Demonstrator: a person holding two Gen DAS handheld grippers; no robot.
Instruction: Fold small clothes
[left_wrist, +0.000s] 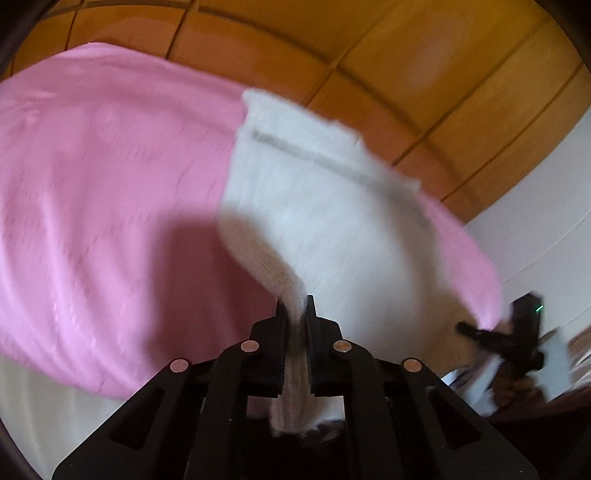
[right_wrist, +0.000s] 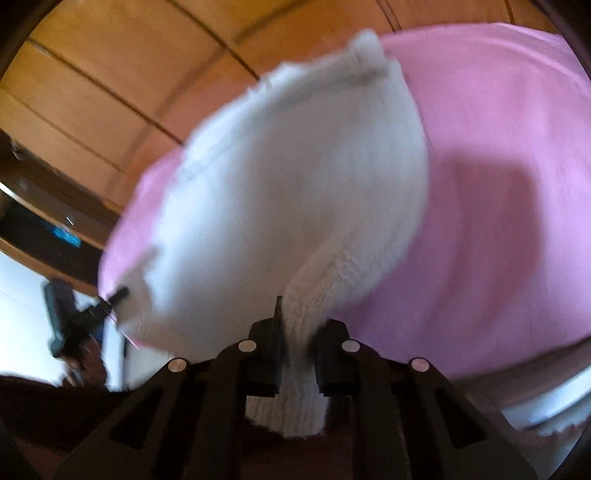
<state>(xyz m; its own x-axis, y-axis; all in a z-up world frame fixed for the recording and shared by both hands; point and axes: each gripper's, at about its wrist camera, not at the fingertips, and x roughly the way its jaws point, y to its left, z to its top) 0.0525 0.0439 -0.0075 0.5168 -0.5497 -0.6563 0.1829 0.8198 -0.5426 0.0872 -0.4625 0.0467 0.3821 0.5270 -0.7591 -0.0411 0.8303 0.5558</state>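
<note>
1. The left gripper (left_wrist: 295, 306) has its jaws pressed together on a bunched corner of the white fleecy cloth (left_wrist: 325, 206); the pinched fabric runs back between the black fingers (left_wrist: 280, 332) and pokes out behind them.
2. The right gripper (right_wrist: 297, 314) pinches another bunched corner of the same white fleecy cloth (right_wrist: 295, 192) in the same way, with a thick roll of it squeezed between its jaws.
3. From both pinches the cloth spreads away over the pink sheet (left_wrist: 92, 192), one side marked by a thin grey stripe (left_wrist: 332, 158) near its far edge.
4. Each camera sees the other gripper low at the cloth's side: the right one (left_wrist: 480, 332) in the left view, the left one (right_wrist: 114, 295) in the right view.
5. The pink sheet (right_wrist: 498, 147) covers the surface under the cloth; beyond it lies an orange tiled floor (left_wrist: 424, 55).
6. Both views are blurred, so fine detail is lost.
</note>
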